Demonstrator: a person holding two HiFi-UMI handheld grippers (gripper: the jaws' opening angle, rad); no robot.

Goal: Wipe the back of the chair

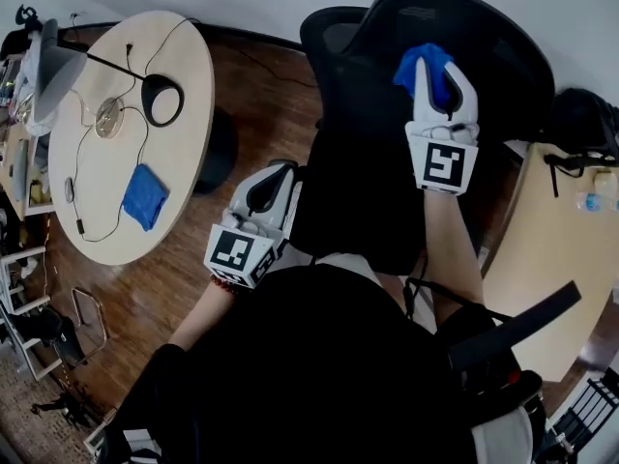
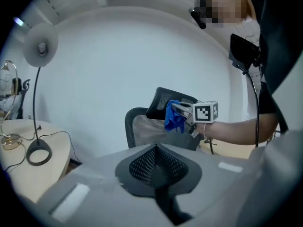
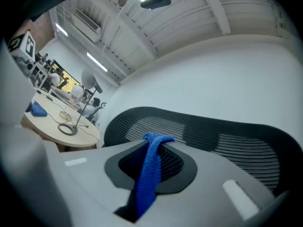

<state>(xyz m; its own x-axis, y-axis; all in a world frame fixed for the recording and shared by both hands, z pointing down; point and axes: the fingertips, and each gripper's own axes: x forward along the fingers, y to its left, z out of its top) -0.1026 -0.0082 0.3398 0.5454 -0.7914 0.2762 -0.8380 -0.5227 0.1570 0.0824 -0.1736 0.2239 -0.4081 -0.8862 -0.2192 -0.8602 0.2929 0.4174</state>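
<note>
The black mesh chair back spans sideways just ahead of our right gripper, clamped on a blue woven cloth, while our left gripper hangs farther back, closed and empty.

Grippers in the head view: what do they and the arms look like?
The left gripper and right gripper match: white shells with black inner faces, each with a white cube bearing black square markers at the wrist end. The forearms are bare, and the clothing is black.
</note>
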